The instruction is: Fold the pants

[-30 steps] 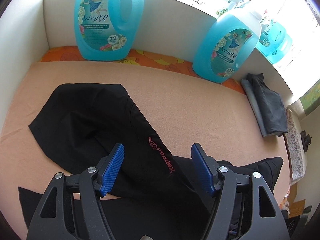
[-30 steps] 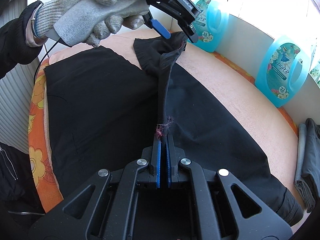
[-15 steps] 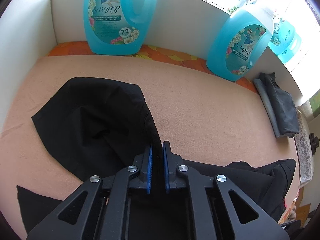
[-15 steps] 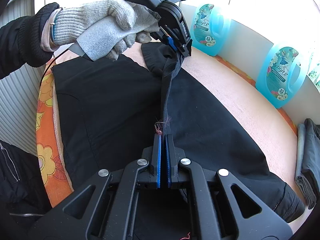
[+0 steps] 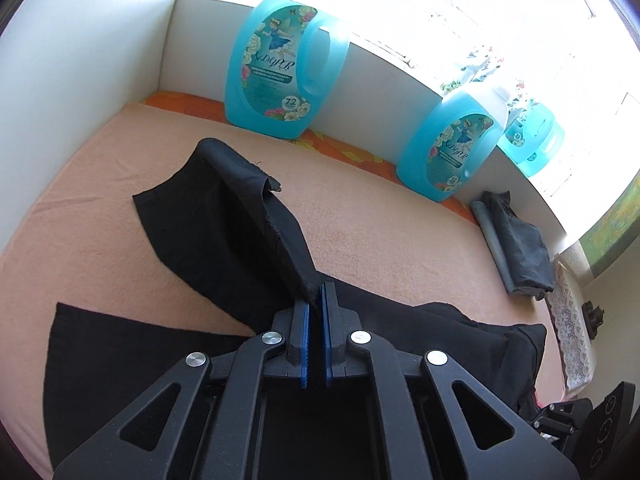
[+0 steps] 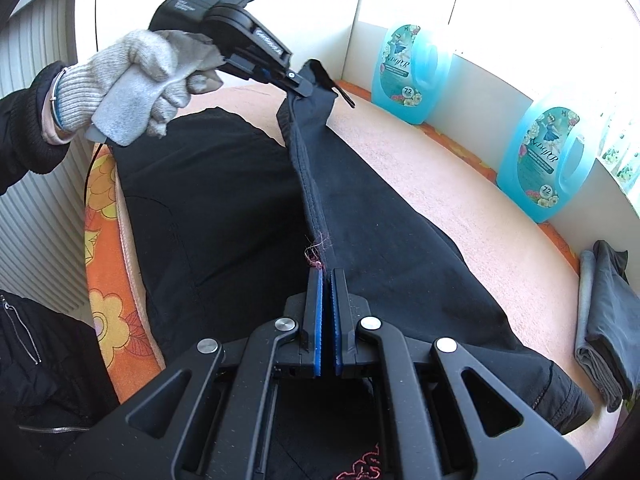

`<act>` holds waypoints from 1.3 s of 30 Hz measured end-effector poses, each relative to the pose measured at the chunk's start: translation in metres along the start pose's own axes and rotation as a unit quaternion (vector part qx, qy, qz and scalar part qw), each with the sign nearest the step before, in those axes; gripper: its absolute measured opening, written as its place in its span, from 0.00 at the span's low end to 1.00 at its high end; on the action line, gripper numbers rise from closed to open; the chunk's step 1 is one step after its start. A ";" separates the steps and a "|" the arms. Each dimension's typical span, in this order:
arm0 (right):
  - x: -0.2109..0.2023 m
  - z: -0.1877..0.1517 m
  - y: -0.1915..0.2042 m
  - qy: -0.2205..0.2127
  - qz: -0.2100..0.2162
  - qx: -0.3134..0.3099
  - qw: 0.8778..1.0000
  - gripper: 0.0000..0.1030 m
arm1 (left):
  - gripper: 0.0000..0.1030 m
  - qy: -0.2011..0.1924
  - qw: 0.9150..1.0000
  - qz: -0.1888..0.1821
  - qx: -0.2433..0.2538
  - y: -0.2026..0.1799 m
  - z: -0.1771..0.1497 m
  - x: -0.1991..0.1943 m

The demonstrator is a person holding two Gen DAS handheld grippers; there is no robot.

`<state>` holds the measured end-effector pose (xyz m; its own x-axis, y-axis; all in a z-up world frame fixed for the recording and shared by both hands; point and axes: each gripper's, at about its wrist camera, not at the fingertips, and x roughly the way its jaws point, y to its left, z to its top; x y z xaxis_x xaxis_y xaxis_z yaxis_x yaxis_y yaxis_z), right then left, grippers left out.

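Black pants (image 6: 224,184) lie spread on a peach-coloured blanket (image 5: 360,220). My left gripper (image 5: 318,296) is shut on the edge of one pant leg (image 5: 224,216) and holds it lifted off the blanket. In the right wrist view a gloved hand (image 6: 132,84) holds that left gripper (image 6: 302,90) at the far end of a taut raised fabric edge (image 6: 310,184). My right gripper (image 6: 326,276) is shut on the near end of that edge, by a tuft of red thread.
Three blue detergent jugs (image 5: 280,68) (image 5: 452,144) (image 5: 532,140) stand along the white wall by the window. A folded grey garment stack (image 5: 516,240) lies at the right end. An orange flowered cover (image 6: 108,248) and a radiator (image 6: 40,208) border the left side.
The left gripper went from open over the pant leg to shut on its edge, then carried that edge up and away toward the jugs. The right gripper stayed shut on the fabric.
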<state>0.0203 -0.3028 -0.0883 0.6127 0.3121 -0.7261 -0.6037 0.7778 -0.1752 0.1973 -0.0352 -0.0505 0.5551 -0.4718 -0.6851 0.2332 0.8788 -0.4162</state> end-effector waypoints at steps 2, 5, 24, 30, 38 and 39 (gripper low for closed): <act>-0.005 -0.003 0.008 0.004 0.001 -0.008 1.000 0.05 | 0.04 -0.015 1.000 -0.001 0.002 0.002 -0.018 -0.018; -0.011 -0.009 0.019 0.012 0.005 -0.015 1.000 0.05 | 0.04 -0.025 1.000 -0.001 -0.007 0.008 -0.044 -0.036; -0.018 -0.049 0.049 0.060 0.020 0.012 0.998 0.04 | 0.06 -0.016 0.999 -0.005 -0.049 0.030 -0.152 -0.070; -0.014 -0.051 0.047 0.066 0.013 0.021 0.998 0.04 | 0.15 -0.015 0.998 0.000 -0.065 0.045 -0.160 -0.081; -0.016 -0.053 0.046 0.054 0.011 0.049 0.997 0.04 | 0.15 -0.052 0.994 0.053 -0.076 0.075 -0.159 -0.125; -0.018 -0.054 0.046 0.051 0.010 0.055 0.997 0.05 | 0.15 -0.057 0.994 0.055 -0.069 0.075 -0.155 -0.127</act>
<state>-0.0455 -0.3022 -0.1192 0.5423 0.2755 -0.7937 -0.5524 0.8288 -0.0897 0.0202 0.0799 -0.0876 0.6593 -0.3547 -0.6630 0.0583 0.9032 -0.4253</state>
